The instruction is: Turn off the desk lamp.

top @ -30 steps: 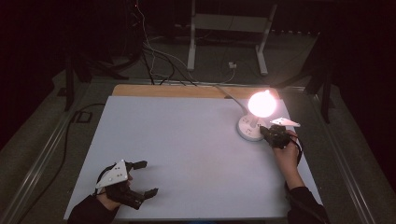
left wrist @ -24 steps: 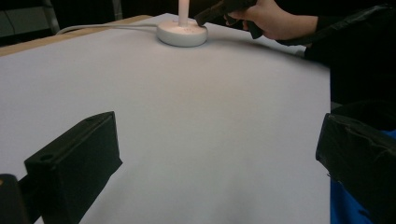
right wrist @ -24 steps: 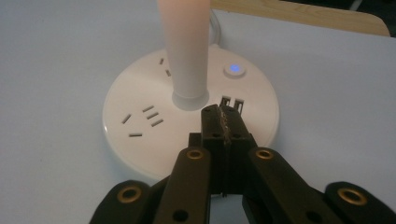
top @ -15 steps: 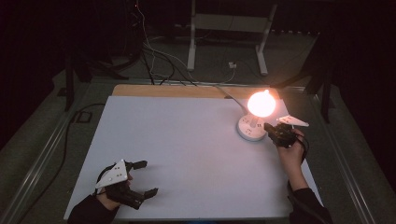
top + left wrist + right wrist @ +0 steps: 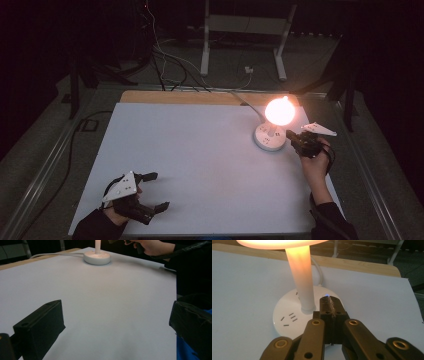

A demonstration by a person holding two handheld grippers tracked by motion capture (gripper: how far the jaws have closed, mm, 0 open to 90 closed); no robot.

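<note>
two claws: the right claw point(image 5: 331, 305) has its jaws pressed together on nothing, tips just over the lamp point(image 5: 298, 312) base, the glowing stem just left of them. the left claw point(image 5: 150, 191) gapes wide above bare table point(image 5: 200, 165), the lamp well ahead.

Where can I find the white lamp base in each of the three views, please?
High view: the lamp base sits right of centre, under the glowing shade, just left of the right gripper.
Left gripper view: top centre, far across the table.
Right gripper view: lower centre, just beyond the closed gripper tips.
Shared landmark: the lamp's white cable at the base.
</note>
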